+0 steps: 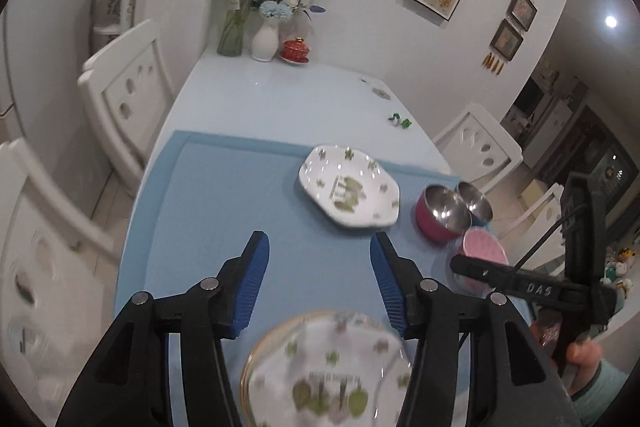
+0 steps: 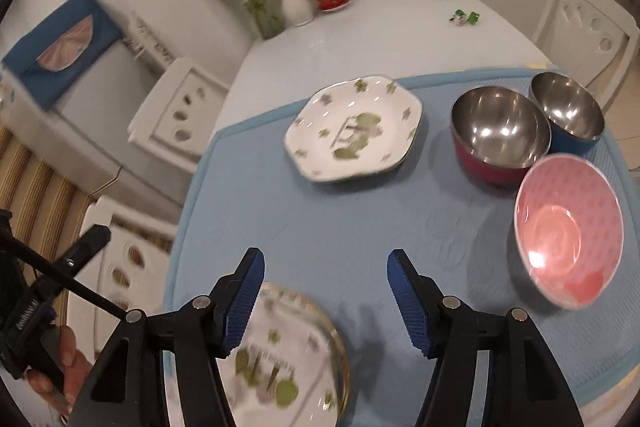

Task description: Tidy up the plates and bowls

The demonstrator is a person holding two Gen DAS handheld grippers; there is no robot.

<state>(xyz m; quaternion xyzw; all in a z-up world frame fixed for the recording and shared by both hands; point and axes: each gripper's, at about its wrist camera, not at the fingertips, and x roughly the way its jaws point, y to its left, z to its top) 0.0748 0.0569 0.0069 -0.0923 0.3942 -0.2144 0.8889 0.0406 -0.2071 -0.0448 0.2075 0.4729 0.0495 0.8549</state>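
My left gripper point(image 1: 319, 247) hangs open over the blue mat point(image 1: 224, 211) with nothing between its blue pads. Just below it lies a gold-rimmed white plate point(image 1: 328, 367) with green motifs, blurred. A white octagonal plate point(image 1: 350, 187) sits farther back. To its right stand a red steel-lined bowl point(image 1: 442, 213), a blue steel-lined bowl point(image 1: 474, 201) and a pink bowl point(image 1: 484, 247). My right gripper point(image 2: 326, 263) is also open and empty, with the gold-rimmed plate point(image 2: 288, 359) under its left finger. Beyond it are the octagonal plate point(image 2: 354, 129), red bowl point(image 2: 500, 131), blue bowl point(image 2: 568, 111) and pink bowl point(image 2: 568, 231).
Two vases of flowers point(image 1: 256, 27) and a red lidded cup point(image 1: 295, 50) stand at the table's far end. A small green toy point(image 1: 400, 122) lies on the bare tabletop. White chairs point(image 1: 128, 95) flank the table on both sides. A hand point(image 2: 60, 367) holds the other gripper at the left.
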